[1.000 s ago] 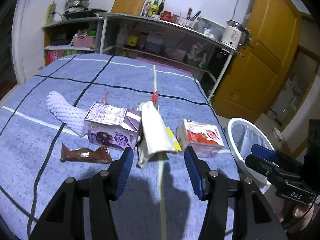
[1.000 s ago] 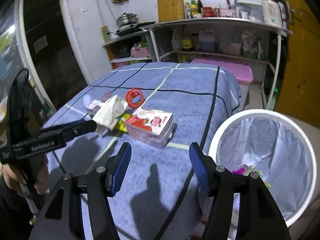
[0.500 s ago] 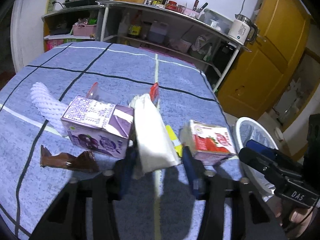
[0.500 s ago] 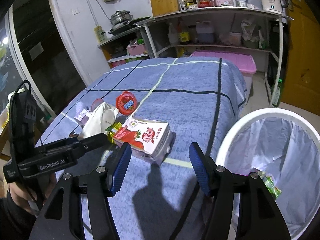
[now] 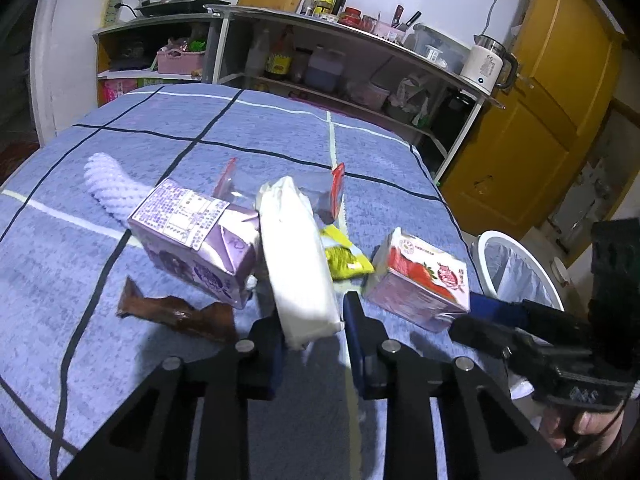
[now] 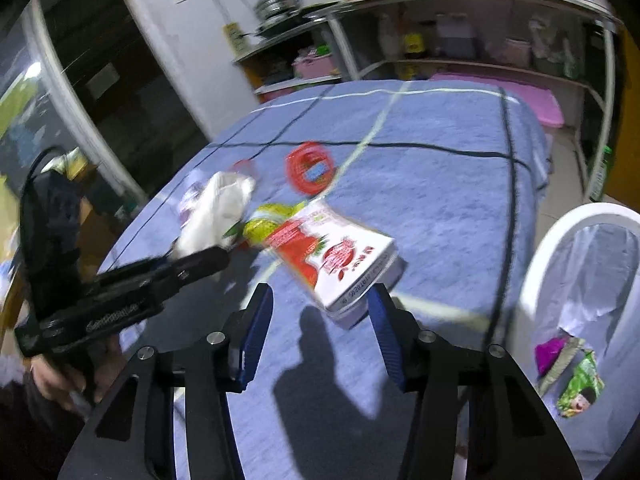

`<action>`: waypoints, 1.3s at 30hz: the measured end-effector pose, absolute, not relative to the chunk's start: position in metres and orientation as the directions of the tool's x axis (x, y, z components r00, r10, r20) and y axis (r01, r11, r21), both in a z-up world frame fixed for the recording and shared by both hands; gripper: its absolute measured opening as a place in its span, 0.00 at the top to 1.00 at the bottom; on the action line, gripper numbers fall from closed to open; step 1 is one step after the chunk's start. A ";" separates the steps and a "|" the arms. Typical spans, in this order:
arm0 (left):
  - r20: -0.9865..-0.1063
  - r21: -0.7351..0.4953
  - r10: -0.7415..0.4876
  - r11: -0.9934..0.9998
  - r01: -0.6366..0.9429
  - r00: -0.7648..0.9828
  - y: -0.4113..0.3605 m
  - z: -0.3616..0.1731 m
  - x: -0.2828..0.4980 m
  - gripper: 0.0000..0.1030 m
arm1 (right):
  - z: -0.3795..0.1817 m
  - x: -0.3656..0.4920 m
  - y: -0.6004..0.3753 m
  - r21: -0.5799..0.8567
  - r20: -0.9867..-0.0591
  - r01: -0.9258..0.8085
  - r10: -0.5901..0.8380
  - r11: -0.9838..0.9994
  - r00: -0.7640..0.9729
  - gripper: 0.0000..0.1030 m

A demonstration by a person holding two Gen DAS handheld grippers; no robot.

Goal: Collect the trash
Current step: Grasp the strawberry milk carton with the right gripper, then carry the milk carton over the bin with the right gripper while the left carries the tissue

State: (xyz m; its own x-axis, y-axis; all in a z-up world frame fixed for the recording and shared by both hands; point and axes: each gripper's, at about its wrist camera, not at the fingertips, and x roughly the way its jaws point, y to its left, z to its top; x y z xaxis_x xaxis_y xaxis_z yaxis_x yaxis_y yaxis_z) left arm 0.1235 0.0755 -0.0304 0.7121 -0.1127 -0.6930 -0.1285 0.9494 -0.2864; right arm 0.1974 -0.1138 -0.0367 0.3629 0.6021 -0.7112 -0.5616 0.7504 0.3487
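Note:
My left gripper [image 5: 314, 320] is shut on the near end of a white tissue pack [image 5: 296, 256], which shows in the right wrist view [image 6: 216, 208] too. Beside it lie a purple milk carton [image 5: 192, 240], a brown wrapper [image 5: 176, 316], a yellow packet [image 5: 344, 256] and a red strawberry carton [image 5: 420, 280]. My right gripper [image 6: 320, 316] is open, its jaws just short of the strawberry carton [image 6: 336, 260]. A white trash bin [image 6: 580, 280] stands at the table's right.
A white foam net [image 5: 112, 192] and a red-rimmed lid [image 6: 310, 168] lie farther back on the blue checked tablecloth [image 5: 240, 128]. Shelves with kitchenware stand behind. The bin holds a few wrappers [image 6: 568, 372].
My left gripper moved forward and closed on the tissue pack. My right gripper moved in toward the strawberry carton, still open.

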 end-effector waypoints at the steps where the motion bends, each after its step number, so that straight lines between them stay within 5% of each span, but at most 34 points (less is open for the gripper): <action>1: -0.692 -0.287 -0.112 0.949 -0.129 0.713 0.077 -0.030 0.120 0.74 | -0.034 0.191 -0.112 0.346 -0.706 -0.588 0.616 0.731 0.351 0.51; 15: -0.685 -0.298 -0.130 0.948 -0.113 0.717 0.086 -0.032 0.104 0.74 | -0.033 0.203 -0.088 0.039 -0.729 -0.657 0.471 0.753 0.497 0.40; 39: -0.670 -0.296 -0.163 0.953 -0.059 0.725 0.065 -0.025 0.092 0.76 | -0.029 0.173 -0.115 0.179 -0.717 -0.562 0.498 0.808 0.488 0.43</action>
State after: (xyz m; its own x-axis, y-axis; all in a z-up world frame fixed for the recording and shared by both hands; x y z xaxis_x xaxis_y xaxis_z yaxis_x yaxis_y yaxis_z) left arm 0.0915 0.0648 -0.0252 0.7247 -0.1631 -0.6695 -0.0589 0.9534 -0.2960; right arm 0.1733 -0.1145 -0.0288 0.4877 0.4980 -0.7170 -0.5617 0.8078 0.1789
